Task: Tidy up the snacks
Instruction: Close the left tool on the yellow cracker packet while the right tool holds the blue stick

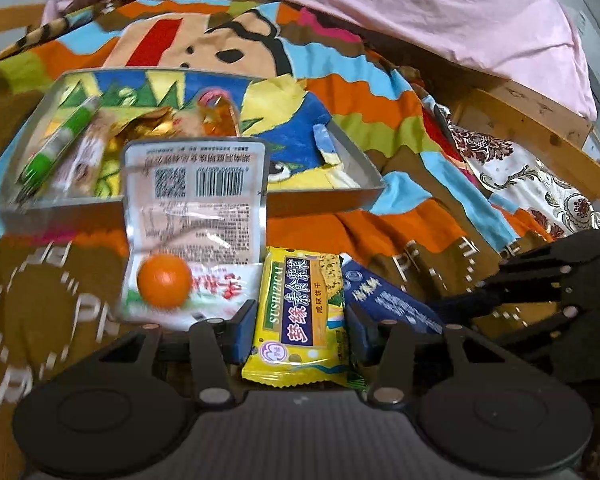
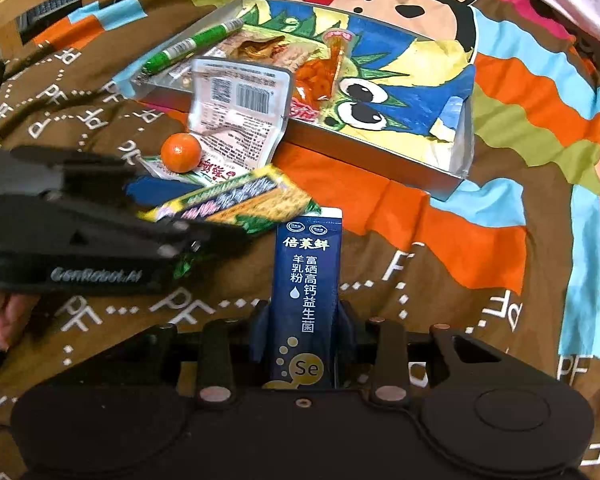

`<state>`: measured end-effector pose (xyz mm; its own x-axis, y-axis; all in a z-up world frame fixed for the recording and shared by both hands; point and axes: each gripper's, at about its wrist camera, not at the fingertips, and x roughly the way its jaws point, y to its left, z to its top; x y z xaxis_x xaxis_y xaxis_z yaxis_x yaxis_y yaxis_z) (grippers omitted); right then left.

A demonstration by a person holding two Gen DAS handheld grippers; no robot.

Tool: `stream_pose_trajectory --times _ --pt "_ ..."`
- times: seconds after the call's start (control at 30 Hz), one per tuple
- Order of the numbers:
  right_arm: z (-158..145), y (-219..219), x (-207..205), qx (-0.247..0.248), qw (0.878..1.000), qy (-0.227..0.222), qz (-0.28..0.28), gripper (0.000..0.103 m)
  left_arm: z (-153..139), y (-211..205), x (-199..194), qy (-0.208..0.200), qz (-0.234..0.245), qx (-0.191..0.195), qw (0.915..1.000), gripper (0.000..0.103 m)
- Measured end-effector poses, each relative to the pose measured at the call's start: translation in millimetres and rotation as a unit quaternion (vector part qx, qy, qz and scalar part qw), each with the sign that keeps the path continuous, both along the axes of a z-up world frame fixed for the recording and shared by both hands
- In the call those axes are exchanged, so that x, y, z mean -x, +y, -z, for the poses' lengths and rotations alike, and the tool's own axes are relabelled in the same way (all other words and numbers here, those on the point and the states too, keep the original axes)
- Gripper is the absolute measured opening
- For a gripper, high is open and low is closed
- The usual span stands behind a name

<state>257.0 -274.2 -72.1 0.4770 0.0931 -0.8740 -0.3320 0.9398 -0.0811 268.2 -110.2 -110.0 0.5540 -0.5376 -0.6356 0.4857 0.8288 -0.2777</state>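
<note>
— Evenly lit, fairly bright, soft indoor light from above; no hard shadows on the patterned blanket (image 2: 440,240).

— Glare anywhere?

— Only on the silver snack pouch (image 1: 194,208) and along the tray (image 1: 332,196) rim, in pale sheen. Colours heavily saturated.

— Sharpness?

— Motion blur across the left wrist view, strongest at the left edge, smearing the blanket lettering. Right wrist view crisper, though blurred on the yellow cracker pack (image 2: 228,200).

— Edges?

— Strong fisheye bending, dark corners in both views.
</note>
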Motion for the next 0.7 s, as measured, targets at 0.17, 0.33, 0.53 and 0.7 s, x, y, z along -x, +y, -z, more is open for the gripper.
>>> stream_pose_trajectory --times 0.17,0.33,0.53,0.7 --pt "-0.6 8.8 10.3 -0.003 1.000 0.008 -0.016 0.037 -4.2 7.5 25.9 0.010 -0.012 -0.013 0.9998 0.052" --pt "-3.7 12.6 18.9 0.000 1.000 0.008 -0.030 0.038 -8.3 22.5 43.4 0.029 -0.034 -0.017 0.9989 0.052" --pt "5.8 15.0 18.2 0.008 0.999 0.018 -0.034 0.044 -4.8 21.4 39.7 0.040 -0.035 -0.031 0.9981 0.054" --pt "10.5 19.8 17.7 0.019 0.999 0.012 -0.044 0.040 0.1 17.5 33.5 0.040 -0.029 -0.034 0.9982 0.054"
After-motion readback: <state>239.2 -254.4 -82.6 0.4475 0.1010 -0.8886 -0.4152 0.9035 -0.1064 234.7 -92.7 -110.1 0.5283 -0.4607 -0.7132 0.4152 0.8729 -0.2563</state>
